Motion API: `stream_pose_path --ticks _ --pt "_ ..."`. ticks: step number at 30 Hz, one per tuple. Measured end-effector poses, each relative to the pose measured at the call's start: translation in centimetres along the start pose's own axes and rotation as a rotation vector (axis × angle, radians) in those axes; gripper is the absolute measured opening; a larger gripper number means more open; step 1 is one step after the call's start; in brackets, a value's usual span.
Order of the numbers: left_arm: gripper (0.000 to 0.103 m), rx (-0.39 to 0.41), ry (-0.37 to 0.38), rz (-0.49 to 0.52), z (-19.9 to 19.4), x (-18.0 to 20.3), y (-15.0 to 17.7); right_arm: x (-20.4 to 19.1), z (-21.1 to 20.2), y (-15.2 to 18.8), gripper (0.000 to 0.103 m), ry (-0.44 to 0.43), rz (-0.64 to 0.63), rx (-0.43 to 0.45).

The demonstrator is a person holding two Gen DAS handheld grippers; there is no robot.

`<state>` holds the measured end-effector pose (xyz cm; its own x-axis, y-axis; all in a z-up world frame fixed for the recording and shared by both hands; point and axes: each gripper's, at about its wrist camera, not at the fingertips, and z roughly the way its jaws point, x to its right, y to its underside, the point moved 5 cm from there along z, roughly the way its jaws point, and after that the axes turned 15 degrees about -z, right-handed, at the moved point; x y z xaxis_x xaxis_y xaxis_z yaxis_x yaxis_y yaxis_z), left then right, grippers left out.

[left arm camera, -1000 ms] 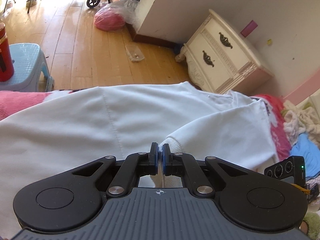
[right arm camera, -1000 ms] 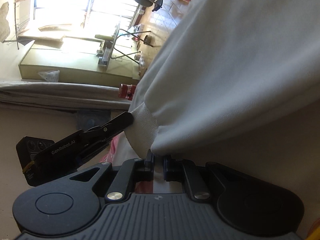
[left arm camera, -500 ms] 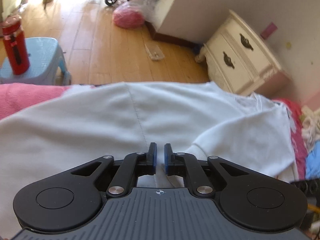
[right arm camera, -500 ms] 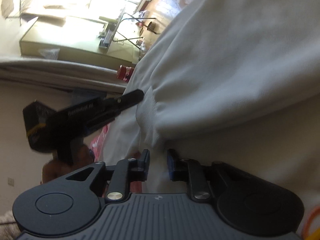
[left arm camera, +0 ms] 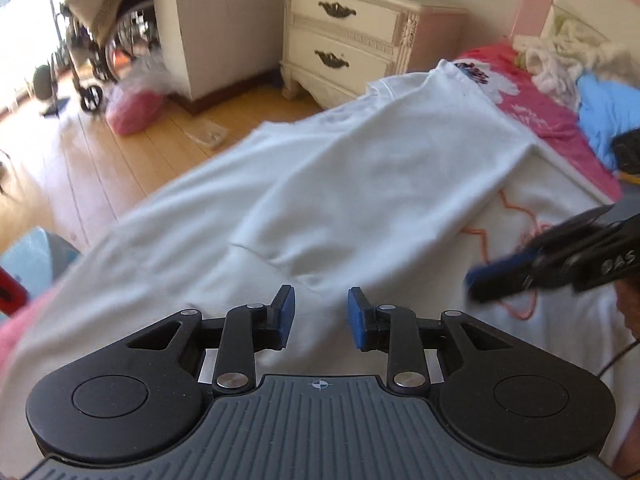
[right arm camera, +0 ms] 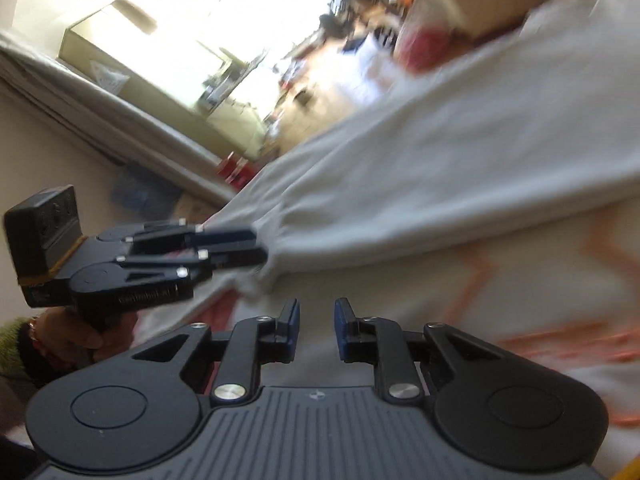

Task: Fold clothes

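A white sweatshirt (left arm camera: 360, 184) lies spread on the bed, one sleeve folded across its body with the cuff (left arm camera: 280, 248) lying just ahead of my left gripper (left arm camera: 321, 318). That gripper is open and holds nothing. An orange line print (left arm camera: 516, 216) shows on the sweatshirt's front at the right. In the right wrist view the sweatshirt (right arm camera: 460, 184) fills the right side and my right gripper (right arm camera: 316, 330) is open above it, empty. The left gripper (right arm camera: 236, 250) appears there at the left, by the folded sleeve's end. The right gripper (left arm camera: 504, 276) shows at the right edge of the left wrist view.
A pink bedcover (left arm camera: 552, 120) lies under the sweatshirt. A blue garment (left arm camera: 608, 116) and a cream one (left arm camera: 560, 56) are heaped at the back right. Beyond the bed stand a cream nightstand (left arm camera: 352, 36), a wooden floor (left arm camera: 100, 160), a pink bag (left arm camera: 132, 108) and a wheelchair (left arm camera: 104, 52).
Both grippers let go of the white sleeve and opened. They pulled back from the sweatshirt, and the sleeve now lies folded across its body.
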<state>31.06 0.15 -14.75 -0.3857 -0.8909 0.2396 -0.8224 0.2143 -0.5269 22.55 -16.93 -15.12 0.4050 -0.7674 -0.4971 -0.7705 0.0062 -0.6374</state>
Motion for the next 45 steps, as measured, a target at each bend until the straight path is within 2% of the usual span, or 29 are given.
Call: stream_pose_path --ticks 3,7,10,12,14,16,17,21,26,29,32,36,38,41,45 --pt "0.029 0.001 0.017 -0.073 0.2 -0.4 -0.9 1.8 -4.6 -0.6 0.019 0.151 -0.084 0.085" --pt "0.029 0.001 0.040 -0.170 0.4 -1.0 -2.1 4.9 -9.8 -1.4 0.018 0.443 -0.278 0.133" --pt "0.029 -0.011 0.013 -0.196 1.7 -0.7 -2.5 7.8 -11.2 -1.9 0.014 0.606 -0.357 0.100" --pt "0.029 -0.036 -0.024 -0.189 2.5 -0.4 -2.1 9.6 -10.9 -2.1 0.014 0.681 -0.391 0.070" --pt "0.029 -0.063 -0.065 -0.176 3.2 -0.1 -1.4 11.4 -9.4 -1.7 0.014 0.740 -0.418 0.020" --pt "0.029 -0.072 -0.079 -0.173 3.2 0.1 -0.6 13.9 -8.1 -0.5 0.014 0.770 -0.427 -0.077" --pt "0.029 -0.077 -0.085 -0.173 3.2 0.1 -0.3 14.8 -7.8 -0.2 0.014 0.777 -0.429 -0.108" --pt "0.029 -0.078 -0.086 -0.191 2.8 0.0 0.1 14.6 -9.3 -1.9 0.014 0.740 -0.424 -0.083" --pt "0.029 -0.086 -0.087 -0.217 2.8 -0.1 0.1 15.5 -9.1 -5.9 0.014 0.657 -0.377 -0.014" --pt "0.029 -0.089 -0.085 -0.220 2.8 -0.2 0.0 15.6 -8.1 -7.1 0.014 0.619 -0.412 -0.067" --pt "0.029 -0.085 -0.070 -0.240 2.7 -0.4 0.2 14.7 -9.0 -6.7 0.014 0.607 -0.465 -0.134" --pt "0.029 -0.081 -0.070 -0.234 2.8 -0.3 0.2 14.7 -10.3 -3.7 0.014 0.645 -0.432 -0.226" --pt "0.029 -0.080 -0.070 -0.231 2.9 -0.3 0.2 14.0 -11.5 -2.5 0.014 0.657 -0.409 -0.210" --pt "0.029 -0.077 -0.070 -0.226 2.9 -0.3 0.2 12.3 -13.4 -1.3 0.015 0.629 -0.347 -0.165" --pt "0.029 -0.073 -0.071 -0.220 3.0 -0.2 0.3 8.8 -16.8 -0.1 0.015 0.596 -0.384 -0.116"
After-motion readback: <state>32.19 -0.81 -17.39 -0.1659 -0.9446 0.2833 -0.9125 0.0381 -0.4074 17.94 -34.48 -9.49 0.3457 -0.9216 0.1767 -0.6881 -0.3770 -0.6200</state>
